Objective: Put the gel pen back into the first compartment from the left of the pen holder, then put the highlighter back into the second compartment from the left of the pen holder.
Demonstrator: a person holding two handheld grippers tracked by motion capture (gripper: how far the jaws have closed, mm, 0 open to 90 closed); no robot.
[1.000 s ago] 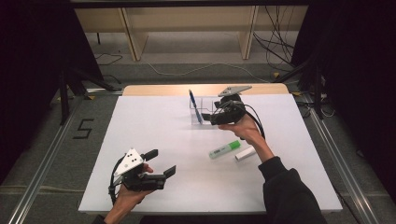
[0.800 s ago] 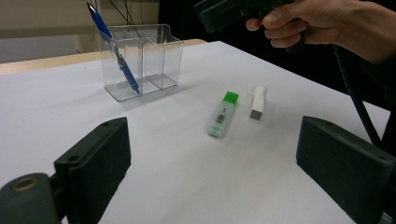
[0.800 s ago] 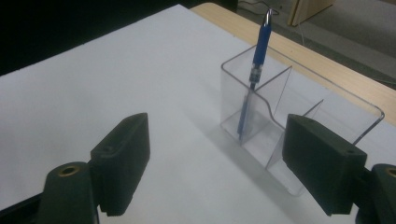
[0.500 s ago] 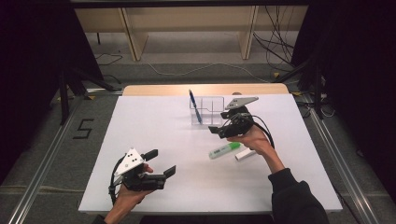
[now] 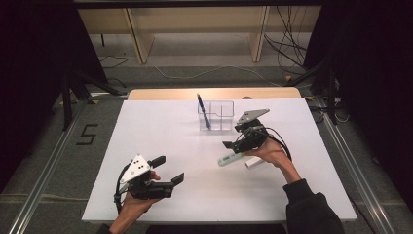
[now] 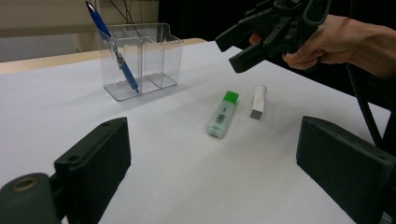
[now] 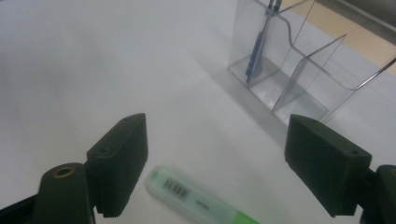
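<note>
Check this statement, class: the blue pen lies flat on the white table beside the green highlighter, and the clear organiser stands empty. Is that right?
Not quite. The blue pen does not lie on the table; it stands tilted inside the clear organiser, in its end compartment, so the organiser is not empty. The left gripper view shows this. The green highlighter does lie on the table, beside a small white stick.

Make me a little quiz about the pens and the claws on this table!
1. True or false: the blue pen stands in the clear holder.
2. Which claw hovers over the green highlighter? A) left claw B) right claw
3. Fill in: the small white piece lies beside the ____ highlighter.

Key: 1 true. 2 B. 3 green.
</note>
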